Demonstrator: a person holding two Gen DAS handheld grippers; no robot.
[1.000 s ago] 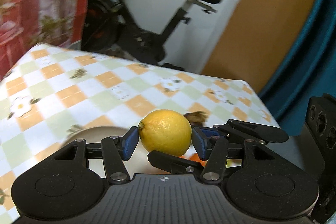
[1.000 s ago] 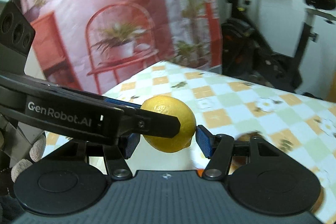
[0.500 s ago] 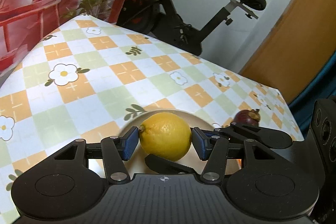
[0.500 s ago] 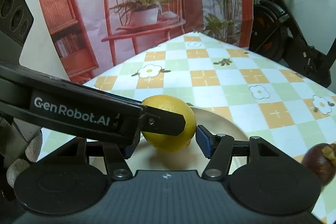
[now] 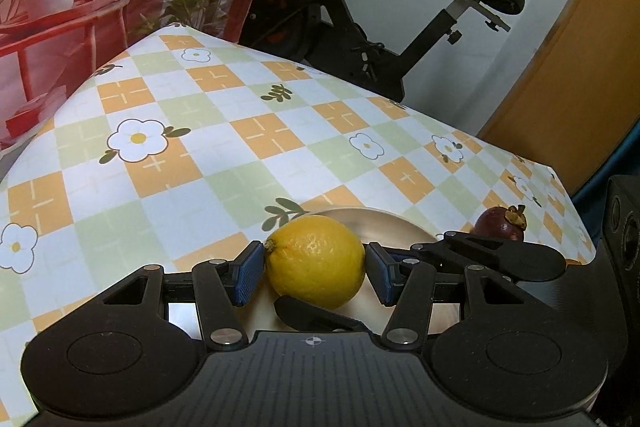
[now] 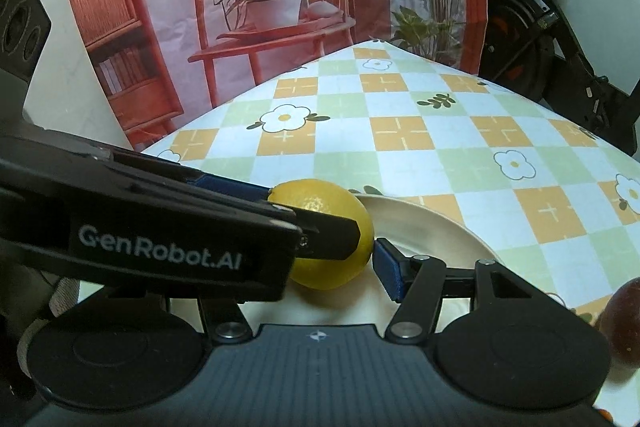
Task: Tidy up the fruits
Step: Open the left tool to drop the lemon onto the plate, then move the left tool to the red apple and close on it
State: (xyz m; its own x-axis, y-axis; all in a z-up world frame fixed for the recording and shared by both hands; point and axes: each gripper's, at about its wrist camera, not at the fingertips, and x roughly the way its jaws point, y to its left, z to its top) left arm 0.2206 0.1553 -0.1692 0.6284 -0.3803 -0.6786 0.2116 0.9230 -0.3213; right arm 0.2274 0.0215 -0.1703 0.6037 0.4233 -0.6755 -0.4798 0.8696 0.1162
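One yellow lemon (image 5: pixel 316 267) is held from two sides at once. My left gripper (image 5: pixel 314 273) is shut on it, both blue pads against its ends. My right gripper (image 6: pixel 316 263) is shut on the same lemon (image 6: pixel 324 203); its right pad (image 6: pixel 386 267) presses the fruit and its left pad is hidden behind the left gripper's black finger (image 6: pixel 180 247). The lemon sits low over a cream plate (image 5: pixel 380 217), whose rim (image 6: pixel 440 223) curves behind it. I cannot tell whether it touches the plate.
A dark purple mangosteen (image 5: pixel 500 225) lies on the checked flowered tablecloth (image 5: pixel 240 147) to the right of the plate, at the right edge (image 6: pixel 624 319) in the right wrist view. An exercise bike (image 5: pixel 360 27) and a printed backdrop stand beyond the table's far edge.
Both grippers came down and forward together with the lemon between them. The plate now lies right under it, and the mangosteen has come into view. Neither grip changed.
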